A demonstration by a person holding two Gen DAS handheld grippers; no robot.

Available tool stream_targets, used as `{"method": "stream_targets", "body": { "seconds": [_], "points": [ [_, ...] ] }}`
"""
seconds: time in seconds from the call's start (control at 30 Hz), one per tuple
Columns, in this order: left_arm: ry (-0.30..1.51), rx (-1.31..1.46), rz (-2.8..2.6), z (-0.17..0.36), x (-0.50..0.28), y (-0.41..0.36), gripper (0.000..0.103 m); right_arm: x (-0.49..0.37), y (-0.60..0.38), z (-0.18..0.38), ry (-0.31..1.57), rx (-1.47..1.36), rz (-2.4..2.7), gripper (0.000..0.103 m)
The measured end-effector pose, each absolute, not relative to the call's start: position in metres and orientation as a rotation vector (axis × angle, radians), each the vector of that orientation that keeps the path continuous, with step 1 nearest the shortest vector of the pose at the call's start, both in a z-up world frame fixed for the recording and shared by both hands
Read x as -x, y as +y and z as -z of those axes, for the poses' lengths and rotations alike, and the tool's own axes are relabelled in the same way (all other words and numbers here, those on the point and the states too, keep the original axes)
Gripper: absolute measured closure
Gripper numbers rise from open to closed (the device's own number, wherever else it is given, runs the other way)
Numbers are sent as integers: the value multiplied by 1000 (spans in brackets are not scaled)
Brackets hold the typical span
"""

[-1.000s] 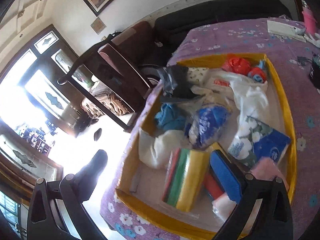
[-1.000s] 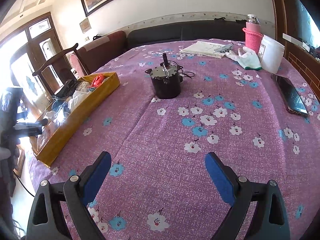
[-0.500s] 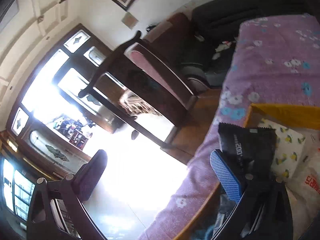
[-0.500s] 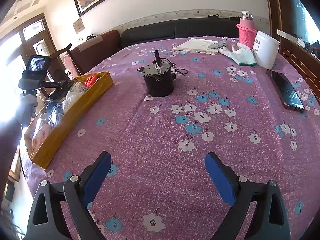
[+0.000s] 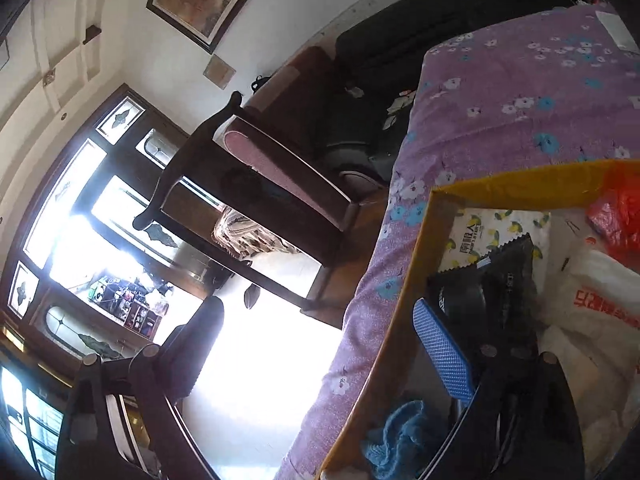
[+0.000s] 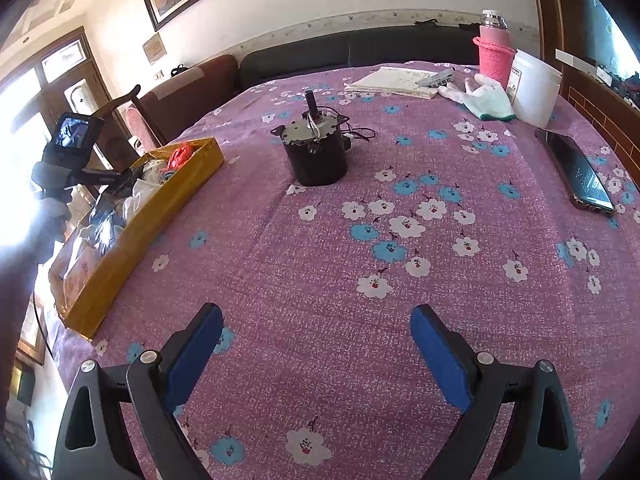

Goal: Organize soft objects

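Observation:
A yellow box (image 5: pixel 516 182) at the table's left edge holds soft items: a black foil pouch (image 5: pixel 490 280), a lemon-print tissue pack (image 5: pixel 500 226), a red bag (image 5: pixel 618 216), a white plastic bag (image 5: pixel 596 300) and a blue knit cloth (image 5: pixel 400 436). My left gripper (image 5: pixel 316 336) is open; its right finger is inside the box beside the black pouch, its left finger hangs outside the box over the floor. The box also shows in the right wrist view (image 6: pixel 136 220), with the left gripper's body above it. My right gripper (image 6: pixel 316 336) is open and empty, low over the purple cloth.
On the purple flowered tablecloth (image 6: pixel 400 240) stand a black motor with a cable (image 6: pixel 316 152), a phone (image 6: pixel 576 168), a white tub (image 6: pixel 532 88), a pink flask (image 6: pixel 494 52), a white glove (image 6: pixel 484 96) and papers (image 6: pixel 396 80). A wooden chair (image 5: pixel 260 176) stands left of the table.
My left gripper swung from the box's near end to its far left corner and settled beside the black pouch. My right gripper stayed open and drifted slightly over the cloth.

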State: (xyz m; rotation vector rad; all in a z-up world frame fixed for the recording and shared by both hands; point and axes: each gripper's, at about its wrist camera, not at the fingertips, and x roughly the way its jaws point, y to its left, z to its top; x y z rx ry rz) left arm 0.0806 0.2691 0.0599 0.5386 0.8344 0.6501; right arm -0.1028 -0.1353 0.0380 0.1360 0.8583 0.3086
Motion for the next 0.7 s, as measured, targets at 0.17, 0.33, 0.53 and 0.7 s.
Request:
{"method": "stream_targets", "body": {
  "seconds": [0.17,0.33,0.53,0.7],
  "points": [
    [552,-371,-663,-122,-8,251,5,103,-135,-39,854,-138,-314,6],
    [265,-186,-583,-172,92,227,0,112,-131,-47,799,-103,-301,6],
    [215,41,-475,-183,135,216,0,137,-83,-84,688,-16,-440,5],
    [304,124,-522,-164,141,214,0,145,-25,-98,653,81,-513,5]
  ]
}}
